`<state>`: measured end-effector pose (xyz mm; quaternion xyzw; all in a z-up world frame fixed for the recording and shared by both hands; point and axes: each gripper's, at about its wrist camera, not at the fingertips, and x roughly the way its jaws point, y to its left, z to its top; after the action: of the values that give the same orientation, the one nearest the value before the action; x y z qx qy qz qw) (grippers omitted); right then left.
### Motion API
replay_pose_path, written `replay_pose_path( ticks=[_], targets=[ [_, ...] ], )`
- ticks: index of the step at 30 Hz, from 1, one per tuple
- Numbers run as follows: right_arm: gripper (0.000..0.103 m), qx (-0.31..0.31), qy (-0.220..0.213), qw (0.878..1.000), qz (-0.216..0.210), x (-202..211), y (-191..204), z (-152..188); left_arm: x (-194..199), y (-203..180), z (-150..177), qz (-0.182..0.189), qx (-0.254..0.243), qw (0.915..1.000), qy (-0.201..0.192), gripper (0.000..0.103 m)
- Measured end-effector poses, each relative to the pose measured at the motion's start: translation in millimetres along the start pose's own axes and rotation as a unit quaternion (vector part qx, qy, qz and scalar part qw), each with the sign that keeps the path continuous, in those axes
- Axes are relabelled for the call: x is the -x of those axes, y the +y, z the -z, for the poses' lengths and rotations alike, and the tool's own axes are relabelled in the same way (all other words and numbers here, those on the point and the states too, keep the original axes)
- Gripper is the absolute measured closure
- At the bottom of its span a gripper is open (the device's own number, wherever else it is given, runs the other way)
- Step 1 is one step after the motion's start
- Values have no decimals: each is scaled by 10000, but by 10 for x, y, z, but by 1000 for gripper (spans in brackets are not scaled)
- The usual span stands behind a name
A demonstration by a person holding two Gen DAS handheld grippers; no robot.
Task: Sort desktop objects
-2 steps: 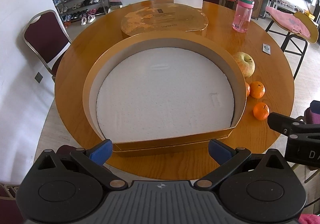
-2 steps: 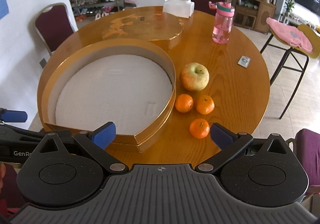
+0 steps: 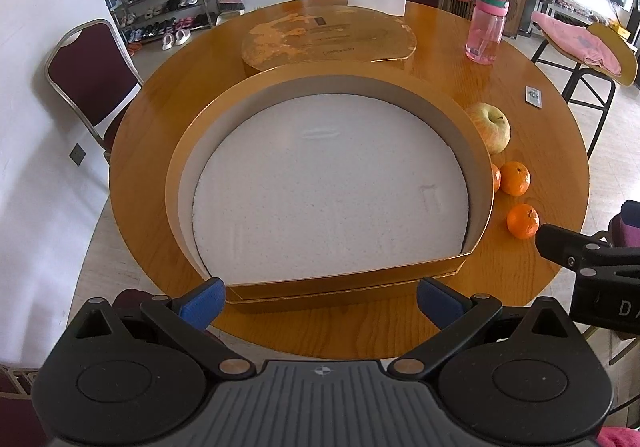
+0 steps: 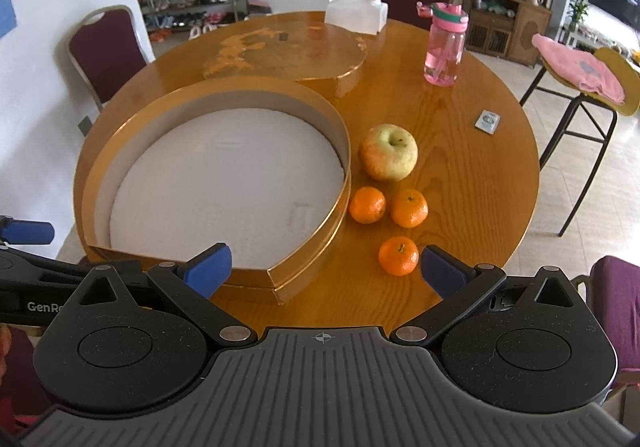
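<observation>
Your right tool (image 4: pixel 323 267) stands wide and holds nothing, its blue fingertips (image 4: pixel 439 268) hovering over the near edge of the table (image 4: pixel 460 135); your left tool (image 3: pixel 318 297) is likewise wide and bare, aimed at the straight front wall of the gold box (image 3: pixel 340 279). Just ahead of the right tool lies the nearest tangerine (image 4: pixel 399 256), with two more tangerines (image 4: pixel 367 204) side by side beyond it and the apple (image 4: pixel 388 152) farthest, stem hollow turned up. All four fruits rest on the table just right of the box, whose white foam floor (image 3: pixel 328 183) is bare; its lid (image 4: pixel 288 51) lies flat behind it. This layout fits fruit waiting to be boxed or fruit laid out from the box, so the step in hand cannot be settled. The box is D-shaped: its long axis runs left to right along the flat wall, and its curved side points away from you.
</observation>
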<state>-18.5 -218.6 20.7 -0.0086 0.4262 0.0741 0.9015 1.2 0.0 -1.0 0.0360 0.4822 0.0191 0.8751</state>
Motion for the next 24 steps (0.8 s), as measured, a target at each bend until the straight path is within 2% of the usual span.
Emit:
replay_pose_path(
  ticks=[24],
  targets=[
    [0,-8,64,10000,25,-115,11,-39,-87,17,-15,-16,-59,10000,42,0]
  ],
)
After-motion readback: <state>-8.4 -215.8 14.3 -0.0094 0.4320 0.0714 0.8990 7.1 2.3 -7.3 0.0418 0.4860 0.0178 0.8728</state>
